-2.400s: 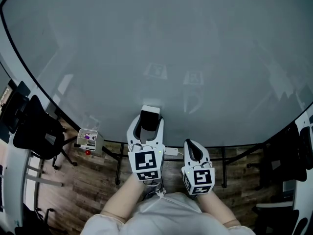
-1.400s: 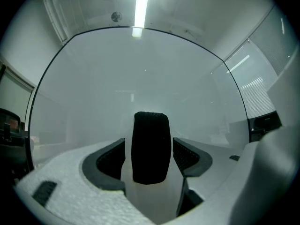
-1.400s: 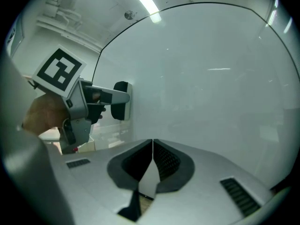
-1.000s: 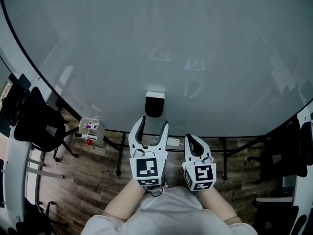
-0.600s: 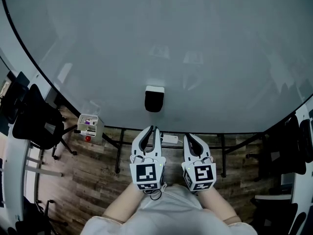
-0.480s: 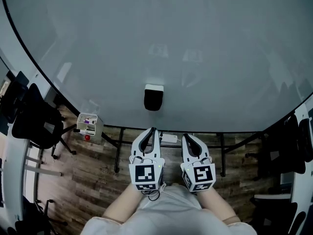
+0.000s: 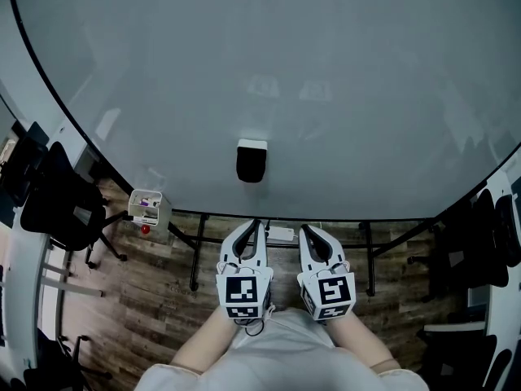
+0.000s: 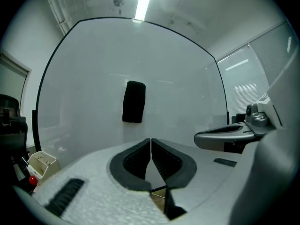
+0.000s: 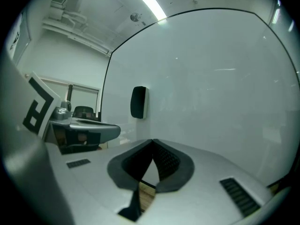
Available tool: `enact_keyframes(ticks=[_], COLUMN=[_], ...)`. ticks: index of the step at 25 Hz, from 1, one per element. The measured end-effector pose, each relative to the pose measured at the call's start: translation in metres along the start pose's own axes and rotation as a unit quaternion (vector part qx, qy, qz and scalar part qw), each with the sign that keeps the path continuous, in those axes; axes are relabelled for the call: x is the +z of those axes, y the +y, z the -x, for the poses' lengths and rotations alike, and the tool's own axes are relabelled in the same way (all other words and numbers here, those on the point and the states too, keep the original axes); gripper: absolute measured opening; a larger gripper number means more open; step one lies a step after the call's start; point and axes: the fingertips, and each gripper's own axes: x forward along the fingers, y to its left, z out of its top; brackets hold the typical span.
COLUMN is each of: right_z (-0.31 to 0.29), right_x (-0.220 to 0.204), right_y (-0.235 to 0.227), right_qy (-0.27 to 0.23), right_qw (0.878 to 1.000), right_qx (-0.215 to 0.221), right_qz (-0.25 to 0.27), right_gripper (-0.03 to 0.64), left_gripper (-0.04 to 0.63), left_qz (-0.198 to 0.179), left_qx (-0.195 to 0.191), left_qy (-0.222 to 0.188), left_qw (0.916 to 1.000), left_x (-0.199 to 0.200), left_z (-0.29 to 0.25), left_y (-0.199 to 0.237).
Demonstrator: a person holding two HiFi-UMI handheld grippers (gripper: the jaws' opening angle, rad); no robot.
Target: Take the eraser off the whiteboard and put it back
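Observation:
The black eraser (image 7: pixel 251 161) with a white back sticks to the whiteboard (image 7: pixel 342 80) near its lower edge; it also shows as an upright dark block, the eraser (image 8: pixel 134 101) in the left gripper view and the eraser (image 9: pixel 138 102) in the right gripper view. My left gripper (image 7: pixel 254 226) is below the eraser, drawn back from the board, jaws shut with nothing between them (image 8: pixel 151 140). My right gripper (image 7: pixel 309 231) is beside it on the right, also shut and empty (image 9: pixel 153 142). Neither touches the eraser.
A small white tray (image 7: pixel 146 208) with markers hangs at the board's lower left. Black office chairs (image 7: pixel 57 206) stand at the left and more dark chairs (image 7: pixel 484 243) at the right. The board stands on black legs (image 7: pixel 195 255) over a wood floor.
My left gripper let go of the eraser, left it on the board, pulled back and down, and its jaws went from wide open to shut. The right gripper shifted slightly left.

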Motion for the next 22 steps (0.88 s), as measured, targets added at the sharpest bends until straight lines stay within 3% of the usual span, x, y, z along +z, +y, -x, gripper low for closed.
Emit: enact_keyframes(ticks=[11, 22], right_z=[-0.001, -0.003], right_x=[-0.001, 0.002], right_y=[-0.002, 0.003], right_qy=[0.006, 0.007], right_qw=[1.0, 1.0], right_qx=[0.0, 0.001], right_qz=[-0.01, -0.003], right_gripper=[0.028, 0.028], left_gripper=[0.023, 0.023], left_qz=[-0.03, -0.018], left_qx=[-0.01, -0.019], left_qy=[-0.003, 0.003], left_qw=[0.9995, 0.9996], left_x=[0.004, 0.003], left_z=[-0.002, -0.003], left_y=[-0.012, -0.014])
